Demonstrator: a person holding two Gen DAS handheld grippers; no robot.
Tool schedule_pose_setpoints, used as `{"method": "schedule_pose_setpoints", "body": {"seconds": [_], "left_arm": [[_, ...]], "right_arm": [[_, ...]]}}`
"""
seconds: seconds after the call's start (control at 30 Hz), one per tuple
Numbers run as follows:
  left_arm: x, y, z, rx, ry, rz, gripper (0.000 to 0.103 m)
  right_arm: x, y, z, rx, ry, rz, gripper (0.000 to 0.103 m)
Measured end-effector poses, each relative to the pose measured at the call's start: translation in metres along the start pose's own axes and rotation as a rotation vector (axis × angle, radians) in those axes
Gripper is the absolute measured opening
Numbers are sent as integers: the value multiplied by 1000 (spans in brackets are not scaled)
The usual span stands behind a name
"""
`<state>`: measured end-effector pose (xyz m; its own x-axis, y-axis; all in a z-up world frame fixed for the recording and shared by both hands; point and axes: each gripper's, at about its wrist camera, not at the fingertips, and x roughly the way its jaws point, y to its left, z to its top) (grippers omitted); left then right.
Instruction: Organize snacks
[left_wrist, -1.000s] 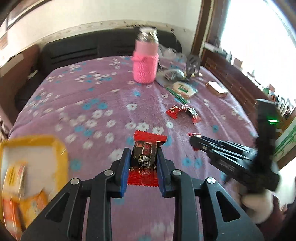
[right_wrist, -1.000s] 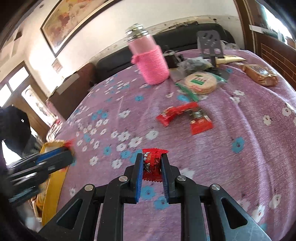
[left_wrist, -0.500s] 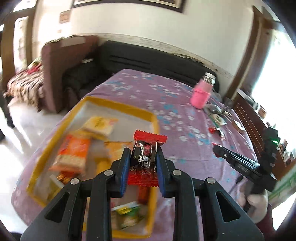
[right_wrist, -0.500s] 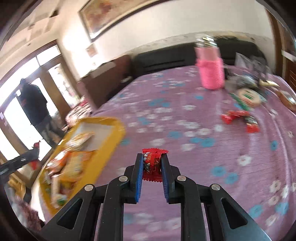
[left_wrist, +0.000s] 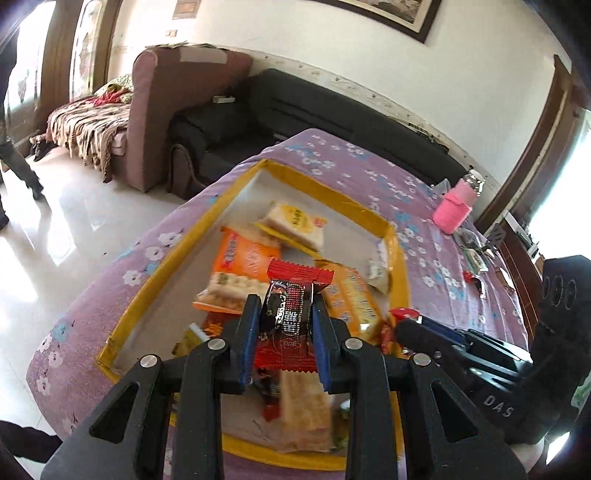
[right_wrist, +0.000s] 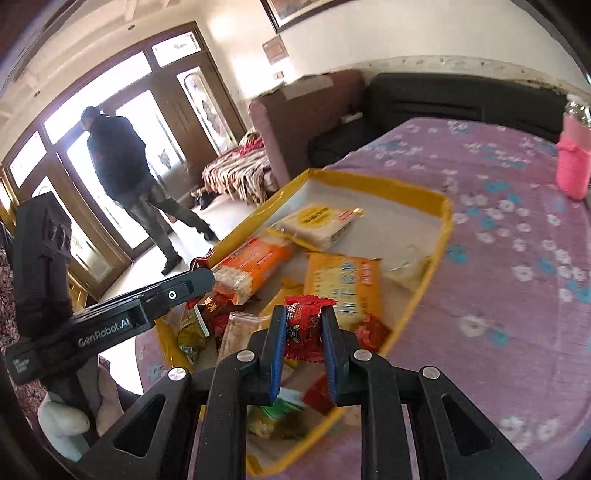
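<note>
Two candies in play right now, one per gripper. Left gripper (left_wrist: 284, 325) is clamped on a red-and-black candy (left_wrist: 291, 314), jaws pinching it from both sides, and it hangs right over the yellow tray (left_wrist: 177, 254). Right gripper (right_wrist: 303, 334) is squeezed onto a smaller red candy (right_wrist: 303, 328), sitting just over the tray's near-right edge, with the left one coming in from about 9 o'clock in the right wrist view.

Tray already has a decent pile: an orange cracker pack (right_wrist: 255, 266), a yellow biscuit pack (right_wrist: 343, 284), a pale round-label pack (right_wrist: 317, 221) plus small stuff. Neither candy is dropped yet, so I'd say release is next. Way out at 2 o'clock, past the pink bottle (left_wrist: 452, 212), a few snacks (left_wrist: 476, 266) look left on the purple cloth (left_wrist: 351, 173), so probably more trips
</note>
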<state>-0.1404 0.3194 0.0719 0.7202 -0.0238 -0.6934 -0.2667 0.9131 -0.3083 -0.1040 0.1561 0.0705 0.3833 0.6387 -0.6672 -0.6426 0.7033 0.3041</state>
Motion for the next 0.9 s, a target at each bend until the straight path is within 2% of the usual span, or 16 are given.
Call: {"method": "schedule_pose_setpoints", "body": {"seconds": [0.1, 0.17, 0.2, 0.27, 0.33, 0.5, 0.63, 0.9], "left_arm": [[9, 9, -2, -22, 25, 12, 28], [9, 11, -3, -35, 34, 15, 34], [7, 11, -6, -35, 32, 30, 36], [2, 5, -11, -21, 30, 38, 47], [-4, -4, -19, 1, 31, 26, 49], [-21, -22, -29, 36, 9, 8, 49], [-36, -40, -33, 70, -31, 24, 63], [-53, -72, -48, 136, -62, 31, 67]], "right_arm": [[22, 9, 1, -24, 19, 3, 23], [26, 13, 0, -43, 13, -30, 28], [23, 14, -2, -42, 0, -36, 30], [9, 16, -9, -27, -26, -41, 35], [-6, 14, -22, -6, -56, -42, 48], [-30, 3, -49, 50, -76, -51, 48], [-48, -8, -64, 91, -85, -62, 48], [-77, -16, -94, 87, -119, -119, 54]]}}
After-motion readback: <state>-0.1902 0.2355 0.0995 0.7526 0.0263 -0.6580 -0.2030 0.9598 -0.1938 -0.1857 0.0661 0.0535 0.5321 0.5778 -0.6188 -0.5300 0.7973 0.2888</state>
